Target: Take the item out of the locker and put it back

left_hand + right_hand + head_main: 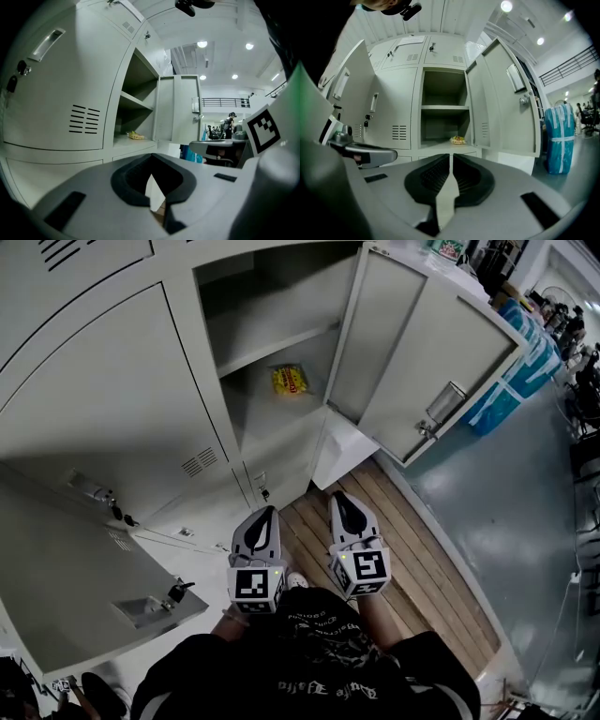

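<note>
A yellow snack packet [290, 380] lies on the floor of the open locker compartment [272, 418], under its shelf [267, 343]. It also shows small in the left gripper view as the packet [136, 136] and in the right gripper view as the packet [457, 139]. The locker door [412, 352] stands swung wide to the right. My left gripper [268, 512] and right gripper [337, 496] hang side by side close to my body, well short of the locker. Both are shut with nothing between the jaws, as the left gripper [152, 157] and right gripper [451, 157] also show in their own views.
A second locker door [84, 587] hangs open at the lower left, beside my left gripper. Wooden boards [394, 540] cover the floor under me. A blue wrapped bundle [525, 362] stands beyond the open door at the right. People stand far off in the hall.
</note>
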`<state>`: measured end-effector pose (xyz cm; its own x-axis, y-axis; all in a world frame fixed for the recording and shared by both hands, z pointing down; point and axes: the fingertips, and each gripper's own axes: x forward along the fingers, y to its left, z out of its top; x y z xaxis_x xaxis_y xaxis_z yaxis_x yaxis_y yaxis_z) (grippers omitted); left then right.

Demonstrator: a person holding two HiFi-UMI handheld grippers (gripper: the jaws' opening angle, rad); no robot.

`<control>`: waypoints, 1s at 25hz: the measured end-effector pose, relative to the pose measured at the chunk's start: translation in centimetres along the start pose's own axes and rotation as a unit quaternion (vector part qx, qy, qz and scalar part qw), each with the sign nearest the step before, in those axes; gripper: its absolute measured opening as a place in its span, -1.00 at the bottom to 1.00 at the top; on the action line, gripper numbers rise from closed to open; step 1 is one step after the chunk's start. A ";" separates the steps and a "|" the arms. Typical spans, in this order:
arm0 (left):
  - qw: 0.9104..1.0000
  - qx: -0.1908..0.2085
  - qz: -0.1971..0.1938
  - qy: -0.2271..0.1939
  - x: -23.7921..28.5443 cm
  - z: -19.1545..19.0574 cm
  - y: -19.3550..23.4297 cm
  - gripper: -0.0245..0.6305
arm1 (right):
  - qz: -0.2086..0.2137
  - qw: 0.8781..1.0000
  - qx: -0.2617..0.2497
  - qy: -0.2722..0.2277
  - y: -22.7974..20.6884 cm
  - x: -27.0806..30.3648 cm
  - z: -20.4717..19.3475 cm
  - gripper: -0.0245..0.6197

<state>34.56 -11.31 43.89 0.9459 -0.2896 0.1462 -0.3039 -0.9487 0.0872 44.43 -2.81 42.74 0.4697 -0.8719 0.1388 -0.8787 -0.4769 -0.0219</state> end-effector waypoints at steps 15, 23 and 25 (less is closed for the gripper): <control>0.999 -0.007 0.045 -0.008 0.9 0.7 2.2 -0.91 | 0.065 0.996 -0.052 -0.026 0.0 6.6 4.9 -0.49; 0.998 -0.003 0.062 0.005 1.6 0.4 3.1 -0.91 | 0.085 0.993 -0.080 -0.022 -0.2 11.1 7.1 -0.42; 0.998 -0.003 0.068 0.008 1.7 0.4 3.4 -0.91 | 0.088 0.991 -0.097 -0.016 -0.1 12.3 7.4 -0.39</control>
<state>35.14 -15.09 44.05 0.8943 -0.4132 0.1721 -0.4297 -0.9002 0.0716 50.93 -14.32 37.13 0.3071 -0.9443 0.1183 -0.9458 -0.2891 0.1479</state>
